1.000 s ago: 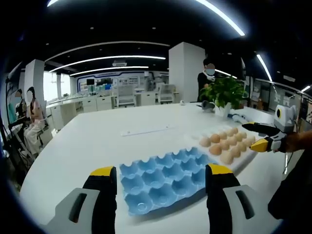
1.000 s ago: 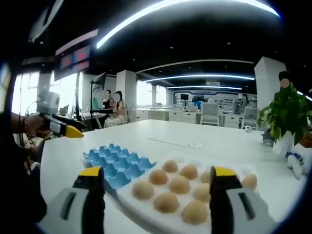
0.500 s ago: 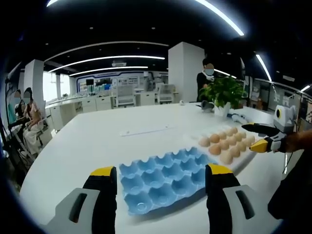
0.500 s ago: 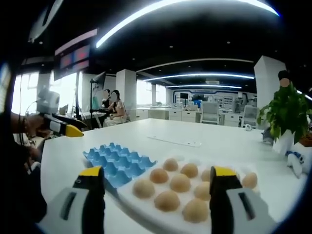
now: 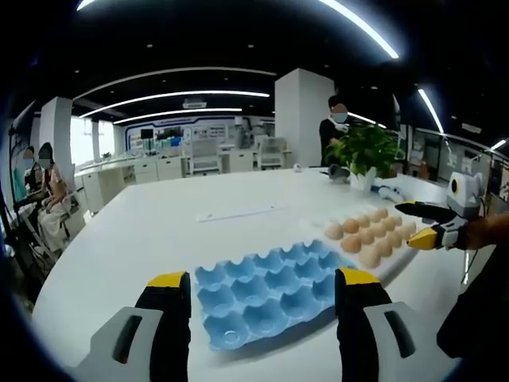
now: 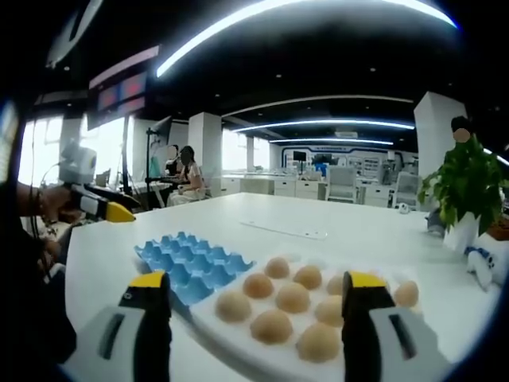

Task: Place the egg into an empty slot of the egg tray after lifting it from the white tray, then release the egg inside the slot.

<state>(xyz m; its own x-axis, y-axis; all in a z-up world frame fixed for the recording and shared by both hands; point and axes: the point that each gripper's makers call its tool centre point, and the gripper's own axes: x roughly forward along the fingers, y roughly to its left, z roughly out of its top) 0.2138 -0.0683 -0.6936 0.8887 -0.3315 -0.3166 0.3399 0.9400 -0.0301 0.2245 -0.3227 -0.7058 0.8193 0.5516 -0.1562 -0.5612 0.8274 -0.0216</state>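
Observation:
A blue egg tray (image 5: pixel 266 294) with empty slots lies on the white table, right in front of my left gripper (image 5: pixel 258 290), whose jaws stand open and apart above its near edge. To its right sits a white tray (image 5: pixel 395 255) with several brown eggs (image 5: pixel 368 235). The right gripper (image 5: pixel 425 224) shows at the right edge, open beside the eggs. In the right gripper view, the eggs (image 6: pixel 293 298) fill the white tray (image 6: pixel 208 325) between the open jaws of my right gripper (image 6: pixel 254 290). The blue tray (image 6: pixel 193 259) lies left of them, and the left gripper (image 6: pixel 107 209) hovers far left.
A potted green plant (image 5: pixel 366 151) stands at the table's far right (image 6: pixel 465 187). A flat white strip (image 5: pixel 237 212) lies mid-table. A person stands behind the plant, and people sit at the far left. The broad white tabletop (image 5: pixel 159 231) spreads behind both trays.

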